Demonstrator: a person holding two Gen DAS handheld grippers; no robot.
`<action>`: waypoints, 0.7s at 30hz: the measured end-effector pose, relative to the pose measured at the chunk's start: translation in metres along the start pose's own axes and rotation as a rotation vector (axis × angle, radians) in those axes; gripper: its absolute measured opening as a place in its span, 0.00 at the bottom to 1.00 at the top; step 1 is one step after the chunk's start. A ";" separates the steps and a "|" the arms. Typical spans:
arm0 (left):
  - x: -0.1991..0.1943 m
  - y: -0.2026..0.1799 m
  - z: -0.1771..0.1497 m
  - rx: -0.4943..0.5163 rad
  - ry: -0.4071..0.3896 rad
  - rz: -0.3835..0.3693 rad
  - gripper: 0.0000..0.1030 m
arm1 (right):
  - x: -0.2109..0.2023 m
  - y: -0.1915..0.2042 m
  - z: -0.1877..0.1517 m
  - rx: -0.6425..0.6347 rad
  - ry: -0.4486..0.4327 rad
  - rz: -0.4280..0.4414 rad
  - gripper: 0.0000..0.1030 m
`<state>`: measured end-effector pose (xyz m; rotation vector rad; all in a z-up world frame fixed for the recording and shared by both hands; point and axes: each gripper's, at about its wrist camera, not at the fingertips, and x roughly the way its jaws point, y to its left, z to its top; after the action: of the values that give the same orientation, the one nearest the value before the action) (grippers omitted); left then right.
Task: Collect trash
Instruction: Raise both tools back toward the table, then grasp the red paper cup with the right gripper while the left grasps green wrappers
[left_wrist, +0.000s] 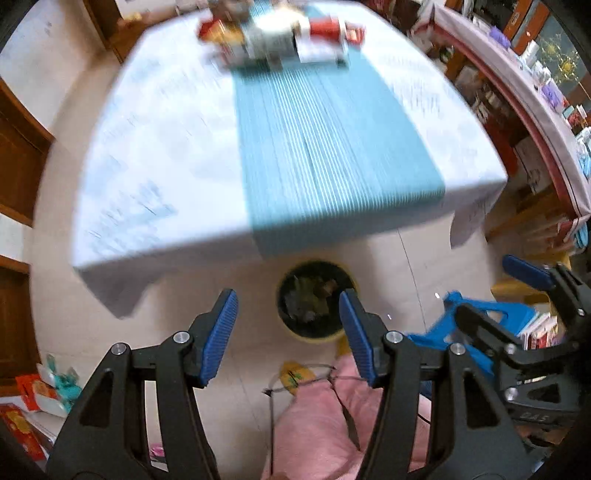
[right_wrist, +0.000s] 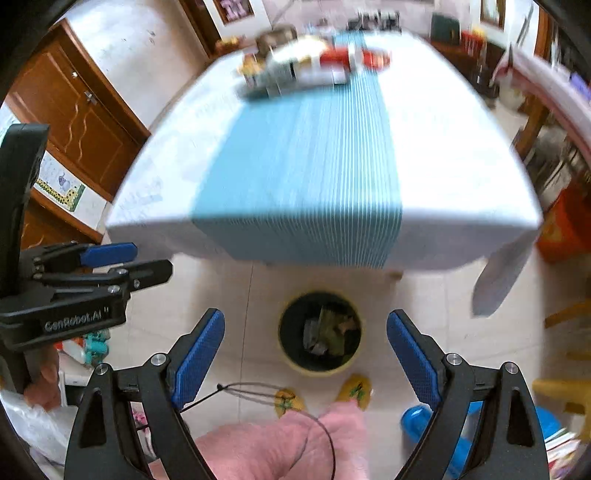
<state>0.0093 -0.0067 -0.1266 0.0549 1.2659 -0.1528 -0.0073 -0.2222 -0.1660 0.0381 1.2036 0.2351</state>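
Left hand-held gripper (left_wrist: 288, 334) nearest the lens: jaws apart, nothing between the blue pads (left_wrist: 219, 338), touching nothing. Released. Right hand-held gripper (right_wrist: 306, 356) same story: jaws spread wide, empty, no contact with anything.

Both point steeply down at the floor (right_wrist: 229, 295). Bin (right_wrist: 320, 333), yellow rim and dark inside, stands on the floor at 12 o'clock of both gripper gaps, just in front of the counter's near edge. Trash (right_wrist: 327, 330) sits inside it: crumpled green and grey wrappers.

Counter (left_wrist: 155, 155) fills the upper half of each view, white cloth with a striped blue runner (left_wrist: 325, 147) down the middle. More trash (left_wrist: 280, 40) piled at the far end, 12 o'clock: red, white and grey packets, too blurred to tell apart.

In the left view, the right gripper shows at 3 o'clock; in the right view, the left one shows at 9 o'clock.

Pink trousers (right_wrist: 280, 443) and yellow slippers (right_wrist: 354, 391) at 6 o'clock, just short of the bin. Blue stool (left_wrist: 480, 325) at 4 o'clock of the left view.
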 end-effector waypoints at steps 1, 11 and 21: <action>-0.012 0.003 0.004 -0.001 -0.021 0.008 0.53 | -0.014 0.003 0.007 -0.007 -0.016 -0.010 0.88; -0.118 0.039 0.049 -0.054 -0.186 -0.019 0.53 | -0.112 0.043 0.066 -0.079 -0.194 -0.090 0.88; -0.161 0.050 0.108 -0.072 -0.284 0.037 0.53 | -0.159 0.062 0.154 -0.184 -0.293 -0.085 0.88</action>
<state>0.0714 0.0432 0.0566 -0.0053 0.9849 -0.0793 0.0718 -0.1793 0.0454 -0.1355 0.8862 0.2552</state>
